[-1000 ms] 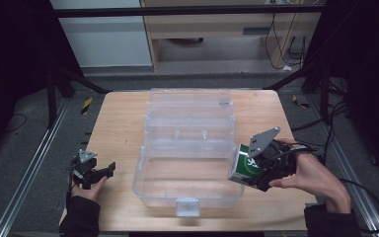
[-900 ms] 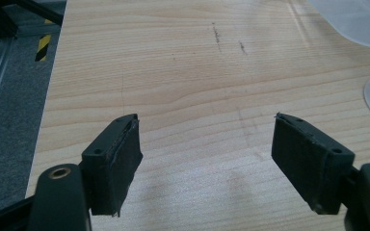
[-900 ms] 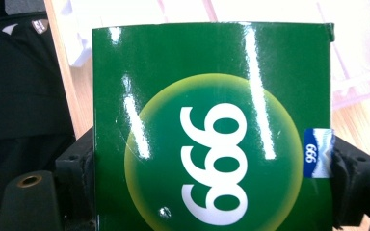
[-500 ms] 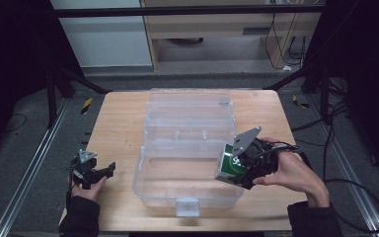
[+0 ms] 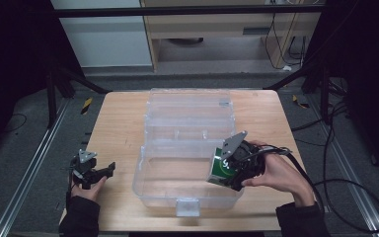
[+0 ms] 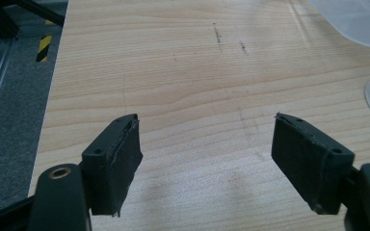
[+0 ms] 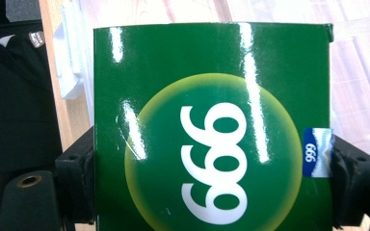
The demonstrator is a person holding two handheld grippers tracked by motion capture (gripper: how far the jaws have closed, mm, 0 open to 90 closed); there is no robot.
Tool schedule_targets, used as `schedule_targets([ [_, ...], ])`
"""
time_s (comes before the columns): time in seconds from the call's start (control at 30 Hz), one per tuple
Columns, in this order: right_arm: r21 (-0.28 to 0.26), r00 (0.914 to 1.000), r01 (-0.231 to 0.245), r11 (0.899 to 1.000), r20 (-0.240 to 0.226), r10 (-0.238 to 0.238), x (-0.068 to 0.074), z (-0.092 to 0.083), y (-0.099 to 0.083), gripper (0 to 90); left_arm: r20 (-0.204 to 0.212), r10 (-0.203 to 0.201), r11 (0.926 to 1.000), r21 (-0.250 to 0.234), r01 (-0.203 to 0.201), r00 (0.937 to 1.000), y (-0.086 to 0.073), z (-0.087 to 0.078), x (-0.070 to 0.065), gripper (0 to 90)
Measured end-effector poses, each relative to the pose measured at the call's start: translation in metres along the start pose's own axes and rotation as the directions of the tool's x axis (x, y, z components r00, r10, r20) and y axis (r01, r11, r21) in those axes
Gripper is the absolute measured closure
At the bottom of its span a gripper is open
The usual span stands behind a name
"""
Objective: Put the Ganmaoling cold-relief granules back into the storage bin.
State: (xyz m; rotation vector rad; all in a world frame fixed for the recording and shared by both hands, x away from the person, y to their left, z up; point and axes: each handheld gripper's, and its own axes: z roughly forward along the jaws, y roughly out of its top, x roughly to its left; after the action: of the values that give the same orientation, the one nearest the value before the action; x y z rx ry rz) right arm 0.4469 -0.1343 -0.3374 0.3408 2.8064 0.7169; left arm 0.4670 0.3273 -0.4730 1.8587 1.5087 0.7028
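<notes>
1. Right gripper point(image 5: 227, 173) jaws clamped on both sides of green box point(image 7: 212, 130), glossy, yellow circle with white digits; small blue label at the edge by one jaw.
2. Box sits tilted over the near right part of the clear plastic case point(image 5: 177, 168), above its white latch point(image 5: 187, 206).
3. Left gripper point(image 6: 207, 159) jaws spread wide, nothing between them, bare wooden bench point(image 6: 173, 72) ahead; case edge far right.

An open storage box point(image 5: 187, 143) sits mid-table point(image 5: 118, 123). The right gripper point(image 5: 227, 170) holds a carton point(image 5: 220, 167) between its jaws, over the box's near right corner. The left gripper point(image 5: 96, 173) rests left of the box, with bare tabletop ahead of it.
</notes>
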Motion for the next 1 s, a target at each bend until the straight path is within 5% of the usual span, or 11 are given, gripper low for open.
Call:
schedule_targets([
  [1.0, 0.101, 0.9982, 0.057, 0.993, -0.025, -0.055, 0.009, 0.039, 0.004, 15.8, 0.001, 0.000, 1.0000, -0.003, 0.000, 1.0000, 0.000, -0.001, 0.001, 25.1],
])
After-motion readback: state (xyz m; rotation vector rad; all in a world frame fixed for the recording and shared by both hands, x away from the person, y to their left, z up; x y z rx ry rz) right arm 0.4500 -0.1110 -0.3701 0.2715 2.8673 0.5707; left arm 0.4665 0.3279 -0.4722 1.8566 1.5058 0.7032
